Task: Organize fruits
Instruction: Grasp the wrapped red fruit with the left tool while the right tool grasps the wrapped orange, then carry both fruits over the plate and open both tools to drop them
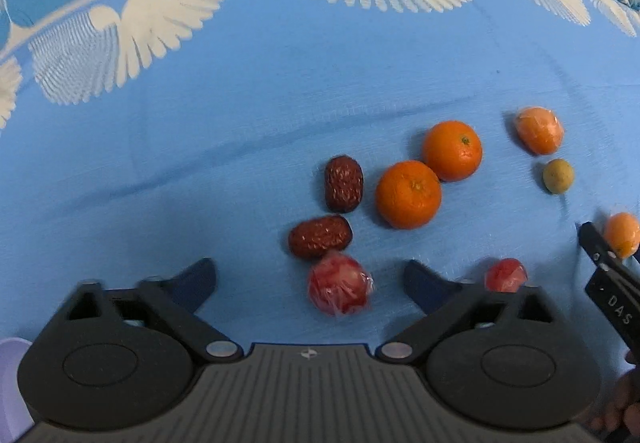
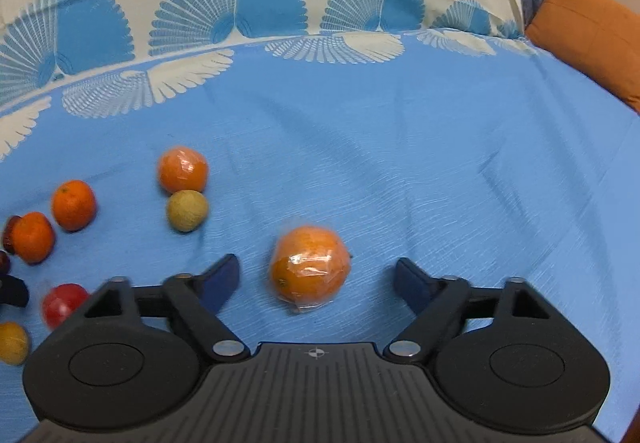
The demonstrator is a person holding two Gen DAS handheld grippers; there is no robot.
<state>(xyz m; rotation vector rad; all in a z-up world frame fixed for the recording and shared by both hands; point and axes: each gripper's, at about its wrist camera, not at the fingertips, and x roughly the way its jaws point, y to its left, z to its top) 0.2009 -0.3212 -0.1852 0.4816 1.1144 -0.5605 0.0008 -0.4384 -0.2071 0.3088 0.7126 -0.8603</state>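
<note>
Two grippers, both spread wide over the blue cloth [image 1: 200, 123]. Between the left gripper [image 1: 310, 275] fingers, untouched: a wrapped red fruit [image 1: 339, 283]. Just beyond it, two dates [image 1: 320, 236], then two bare oranges [image 1: 408, 194] touching each other. Farther right, a wrapped orange [image 1: 539, 130] and a small yellow-green fruit [image 1: 558, 176]. Between the right gripper [image 2: 316, 279] fingers, clear of both: a wrapped orange [image 2: 310, 269] resting on the cloth. At far right, an orange cushion [image 2: 592, 39].
</note>
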